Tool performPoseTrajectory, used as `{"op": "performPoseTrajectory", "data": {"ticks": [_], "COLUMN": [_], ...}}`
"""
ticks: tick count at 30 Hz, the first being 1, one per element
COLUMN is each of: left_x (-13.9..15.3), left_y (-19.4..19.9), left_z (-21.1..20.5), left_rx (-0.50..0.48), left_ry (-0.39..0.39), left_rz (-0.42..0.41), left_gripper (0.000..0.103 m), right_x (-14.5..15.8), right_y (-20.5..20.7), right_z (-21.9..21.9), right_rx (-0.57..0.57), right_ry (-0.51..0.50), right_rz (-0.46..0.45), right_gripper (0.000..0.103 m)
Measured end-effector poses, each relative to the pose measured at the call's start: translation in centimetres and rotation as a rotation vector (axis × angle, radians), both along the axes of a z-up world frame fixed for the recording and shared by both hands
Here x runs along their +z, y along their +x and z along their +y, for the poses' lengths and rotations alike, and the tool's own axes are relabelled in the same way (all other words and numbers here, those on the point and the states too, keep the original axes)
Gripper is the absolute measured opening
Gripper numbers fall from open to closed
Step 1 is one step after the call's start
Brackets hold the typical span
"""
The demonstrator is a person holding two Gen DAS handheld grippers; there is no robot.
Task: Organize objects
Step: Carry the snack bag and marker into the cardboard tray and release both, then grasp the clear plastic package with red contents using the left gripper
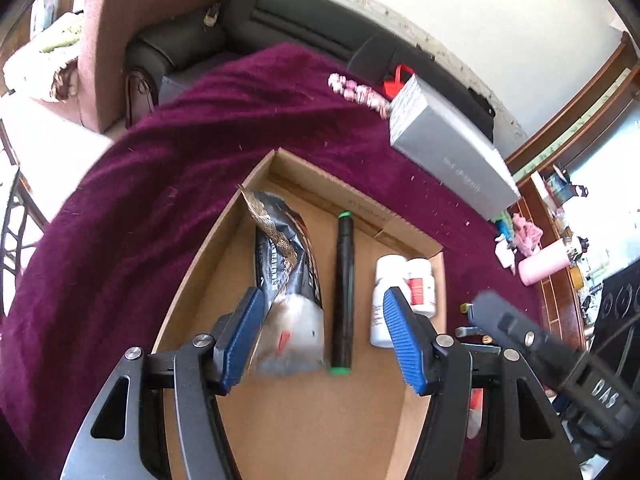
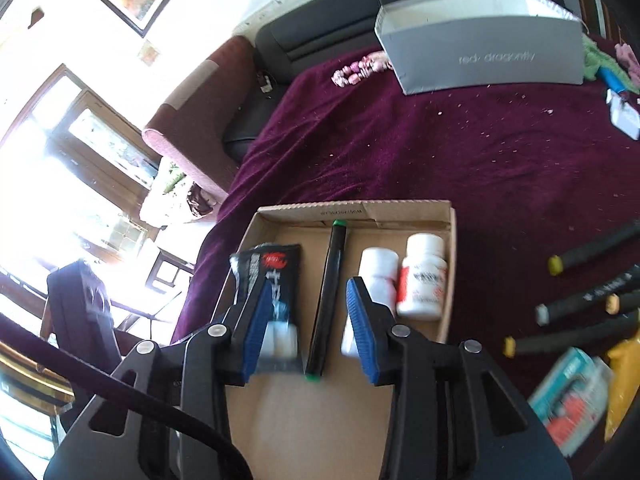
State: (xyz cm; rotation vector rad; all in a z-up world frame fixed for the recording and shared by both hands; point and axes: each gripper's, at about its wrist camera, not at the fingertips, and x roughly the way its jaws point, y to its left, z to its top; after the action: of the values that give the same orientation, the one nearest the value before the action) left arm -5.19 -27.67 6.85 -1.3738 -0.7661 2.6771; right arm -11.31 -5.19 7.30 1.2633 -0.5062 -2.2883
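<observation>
A shallow cardboard tray [image 1: 320, 176] [image 2: 404, 212] lies on a maroon cloth. Inside it, from left to right, are a black snack packet [image 1: 284, 248] [image 2: 272, 268], a black marker with green caps [image 1: 345, 280] [image 2: 330, 280] and two white bottles [image 1: 386, 280] [image 2: 422, 280]. My left gripper [image 1: 324, 340] hovers open over the tray, its left pad beside the packet's clear end and the marker between its fingers below. My right gripper [image 2: 311, 328] also stands open above the tray, straddling the marker without touching it.
A grey shoebox [image 2: 480, 56] [image 1: 452, 152] stands at the far side of the cloth, with pink beads [image 2: 360, 68] beside it. Three loose markers [image 2: 580, 300], a teal packet [image 2: 568, 404] and a yellow packet [image 2: 624, 380] lie to the tray's right. A dark sofa stands behind.
</observation>
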Motion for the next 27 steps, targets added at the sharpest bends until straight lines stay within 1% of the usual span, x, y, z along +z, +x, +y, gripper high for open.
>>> {"op": "performPoseTrajectory", "data": {"ticks": [3, 4, 6, 7, 8, 10, 12, 15, 18, 21, 23, 27], "left_x": [2.1, 2.9, 4.4, 5.1, 5.7, 6.5, 6.7, 6.2, 4.8, 2.6, 1.5, 0.2], "left_y": [1.8, 2.6, 3.8, 4.5, 5.2, 5.9, 6.4, 6.3, 6.3, 5.8, 5.7, 5.5], "left_z": [-0.1, 0.0, 0.4, 0.9, 1.7, 3.4, 6.0, 9.6, 13.5, 17.4, 19.1, 21.8], "left_rx": [0.022, 0.023, 0.013, 0.004, -0.011, -0.058, -0.123, -0.19, -0.258, -0.313, -0.333, -0.355], "left_ry": [-0.023, -0.019, -0.011, -0.014, -0.014, -0.017, -0.018, -0.014, 0.003, 0.006, 0.005, -0.059], "left_rz": [0.05, 0.07, 0.106, 0.124, 0.143, 0.16, 0.161, 0.147, 0.114, 0.053, 0.018, -0.015], "left_gripper": [0.056, 0.056, 0.058, 0.062, 0.062, 0.062, 0.062, 0.062, 0.062, 0.062, 0.062, 0.062], "right_x": [0.7, 0.9, 1.2, 1.2, 1.3, 1.4, 1.4, 1.1, -0.3, -1.9, -2.8, -3.7], "right_y": [2.1, 2.7, 4.3, 4.8, 5.5, 6.7, 7.9, 8.8, 9.3, 9.4, 9.4, 9.2], "right_z": [1.4, 1.8, 3.6, 4.4, 5.4, 7.5, 9.9, 13.5, 17.6, 20.9, 22.4, 24.0], "right_rx": [0.007, 0.006, -0.002, -0.011, -0.027, -0.059, -0.097, -0.163, -0.254, -0.315, -0.346, -0.377], "right_ry": [-0.011, -0.014, -0.027, -0.031, -0.035, -0.045, -0.055, -0.071, -0.086, -0.096, -0.096, -0.075], "right_rz": [0.03, 0.038, 0.056, 0.064, 0.075, 0.091, 0.105, 0.11, 0.094, 0.063, 0.054, 0.074], "right_gripper": [0.038, 0.038, 0.038, 0.039, 0.04, 0.046, 0.047, 0.05, 0.052, 0.052, 0.052, 0.052]}}
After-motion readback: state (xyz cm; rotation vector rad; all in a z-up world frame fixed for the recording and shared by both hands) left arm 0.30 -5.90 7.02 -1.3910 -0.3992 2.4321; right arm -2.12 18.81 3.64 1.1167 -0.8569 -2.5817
